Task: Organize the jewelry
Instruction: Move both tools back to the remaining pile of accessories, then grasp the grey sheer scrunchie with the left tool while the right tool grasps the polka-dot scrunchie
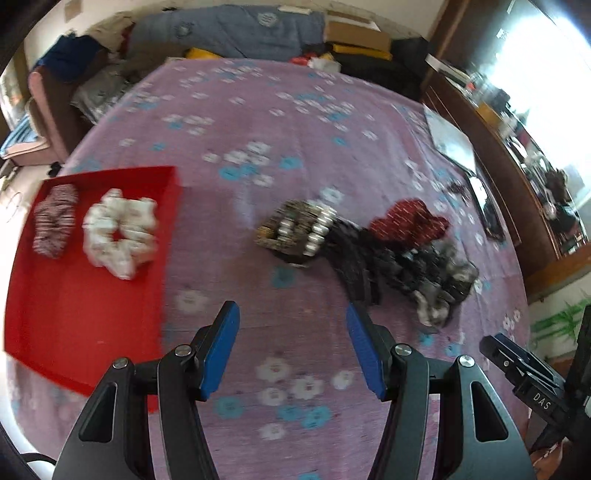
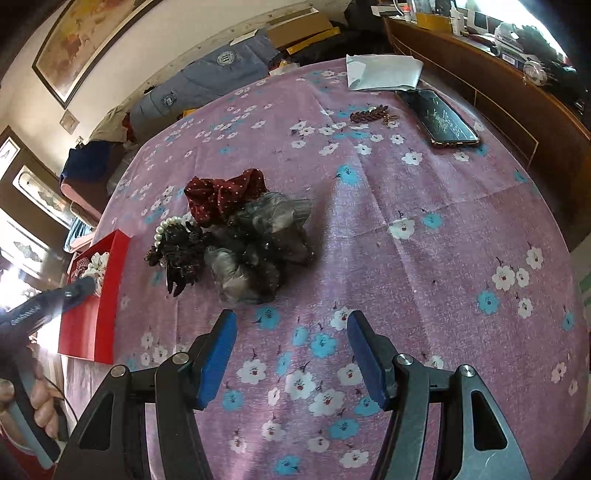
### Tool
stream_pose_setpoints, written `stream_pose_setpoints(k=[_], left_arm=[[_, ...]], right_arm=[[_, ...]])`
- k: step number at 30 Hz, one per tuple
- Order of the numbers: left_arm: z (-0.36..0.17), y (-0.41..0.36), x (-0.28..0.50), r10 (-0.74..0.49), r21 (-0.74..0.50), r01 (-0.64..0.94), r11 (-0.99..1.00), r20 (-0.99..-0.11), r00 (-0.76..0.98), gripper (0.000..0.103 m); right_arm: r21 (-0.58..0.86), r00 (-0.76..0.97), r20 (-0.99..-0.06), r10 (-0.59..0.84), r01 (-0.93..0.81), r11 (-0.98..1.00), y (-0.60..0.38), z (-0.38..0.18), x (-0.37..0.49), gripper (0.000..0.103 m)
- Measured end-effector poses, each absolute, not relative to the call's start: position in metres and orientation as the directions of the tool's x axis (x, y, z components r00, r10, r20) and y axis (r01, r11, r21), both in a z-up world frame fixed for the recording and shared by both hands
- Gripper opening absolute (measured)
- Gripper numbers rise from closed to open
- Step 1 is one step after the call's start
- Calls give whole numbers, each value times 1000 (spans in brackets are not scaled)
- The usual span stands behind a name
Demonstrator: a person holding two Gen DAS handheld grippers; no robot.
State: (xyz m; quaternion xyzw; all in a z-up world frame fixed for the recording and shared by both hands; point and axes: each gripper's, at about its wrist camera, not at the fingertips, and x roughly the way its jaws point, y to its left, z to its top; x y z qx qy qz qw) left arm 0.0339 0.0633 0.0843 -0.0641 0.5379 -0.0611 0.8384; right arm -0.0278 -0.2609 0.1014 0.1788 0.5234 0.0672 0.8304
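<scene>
A red tray (image 1: 74,314) lies at the left of the bed and holds a white scrunchie (image 1: 120,232) and a striped scrunchie (image 1: 55,221). A pile sits mid-bed: a pearl and bead bracelet bundle (image 1: 299,229), a dark red dotted scrunchie (image 1: 406,221) and a grey-black scrunchie (image 1: 436,280). My left gripper (image 1: 291,314) is open and empty, just short of the pile. My right gripper (image 2: 291,317) is open and empty, near the grey scrunchie (image 2: 258,243). The pearls (image 2: 168,227), red scrunchie (image 2: 221,195) and tray (image 2: 92,314) show in the right wrist view.
A phone (image 2: 437,118), a white paper (image 2: 382,72) and a small brown chain (image 2: 371,113) lie at the far right of the floral purple sheet (image 2: 424,258). A wooden headboard shelf (image 2: 498,74) runs along the right. Folded clothes and boxes (image 1: 229,33) lie beyond the bed.
</scene>
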Motion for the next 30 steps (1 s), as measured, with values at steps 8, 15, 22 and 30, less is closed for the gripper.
stream_pose_setpoints(k=[8,15,22,30], left_arm=[[80,60,78,-115,-118,23,993,-884,453,59],[75,39,105,-137,-86,134,987,-887,441,59],[64,7,113,-163,-70,238,969,-904,396,54],[43,2,98,-196,-135,195,971,-919,341,23]], right_arm=[[398,476,-809,346,10,917,-256,114,3,66],[386,493,-781,382,-100,917,-235,129,51,68],[364,432,-807,402,-171,916,-209,107,95,69],[412,365,-820,442,-160,897,-204,83,114,18]])
